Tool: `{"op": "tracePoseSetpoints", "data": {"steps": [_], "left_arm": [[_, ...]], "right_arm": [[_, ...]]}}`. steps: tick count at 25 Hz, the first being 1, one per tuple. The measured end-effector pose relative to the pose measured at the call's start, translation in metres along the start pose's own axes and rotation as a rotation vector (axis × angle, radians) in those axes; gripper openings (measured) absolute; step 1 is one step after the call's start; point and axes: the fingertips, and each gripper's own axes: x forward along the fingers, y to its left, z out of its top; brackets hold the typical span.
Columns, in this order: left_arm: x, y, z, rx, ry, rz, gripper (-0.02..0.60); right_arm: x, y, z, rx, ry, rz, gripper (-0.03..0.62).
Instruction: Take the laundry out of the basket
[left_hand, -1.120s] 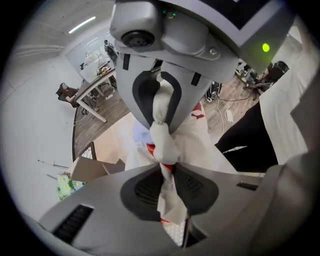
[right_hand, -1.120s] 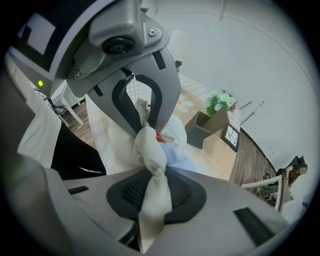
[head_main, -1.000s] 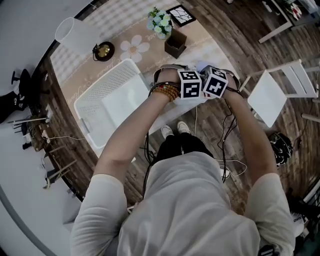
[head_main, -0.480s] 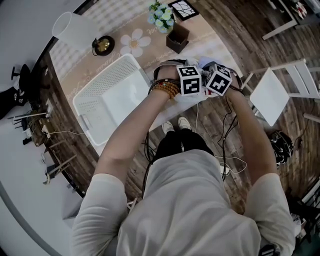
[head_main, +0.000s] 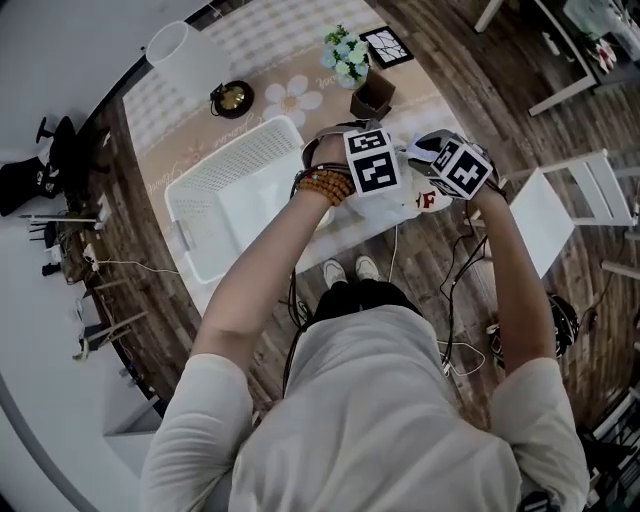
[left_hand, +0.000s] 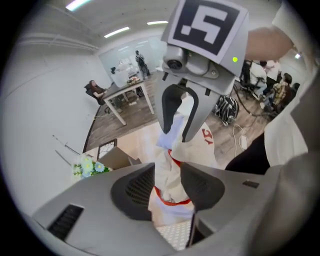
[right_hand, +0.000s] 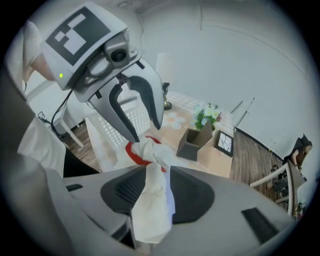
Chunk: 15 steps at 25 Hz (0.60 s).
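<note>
Left gripper view: my left gripper (left_hand: 167, 192) has its jaws opening, fairly wide, with a white garment (left_hand: 172, 165) trimmed in red lying loose between them. Its lower end is cut off behind the jaws, and its red print is too creased to read. The cloth runs up to my right gripper (left_hand: 179, 127), whose fingers straddle its far end.

Right gripper view: these jaws are opening too, about half wide, with a slack fold of the garment hanging between them. The white perforated laundry basket (right_hand: 131, 116) is partly hidden behind the left gripper's parted fingers.

Head view: the marker cubes and my hands hide both pairs of jaws. Only a patch of garment peeks out between the grippers, over the table (head_main: 190, 105) edge, just beside the basket and outside it
</note>
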Motion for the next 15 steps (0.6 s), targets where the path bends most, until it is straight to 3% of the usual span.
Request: {"op": "tracePoseSetpoints", "data": {"steps": [4,8,13,15], "left_arm": [[-0.056,0.009,0.011,-0.192,-0.241,0.092,0.184],[-0.121,0.007,-0.002,-0.376,-0.491,0.197,0.109],[-0.206,-0.009,-0.034,-0.484,-0.780,0.377,0.026],[-0.241,-0.020,-0.042,-0.523,-0.896,0.437,0.020]], "right_arm": [[-0.041,0.007,0.052,0.078,-0.243,-0.029,0.178],[-0.076,0.036,0.104,0.154,-0.494,-0.005,0.139],[-0.119,0.097,0.161,0.181,-0.730,0.067,0.083],[-0.134,0.120,0.184,0.155,-0.789,0.068,0.072]]}}
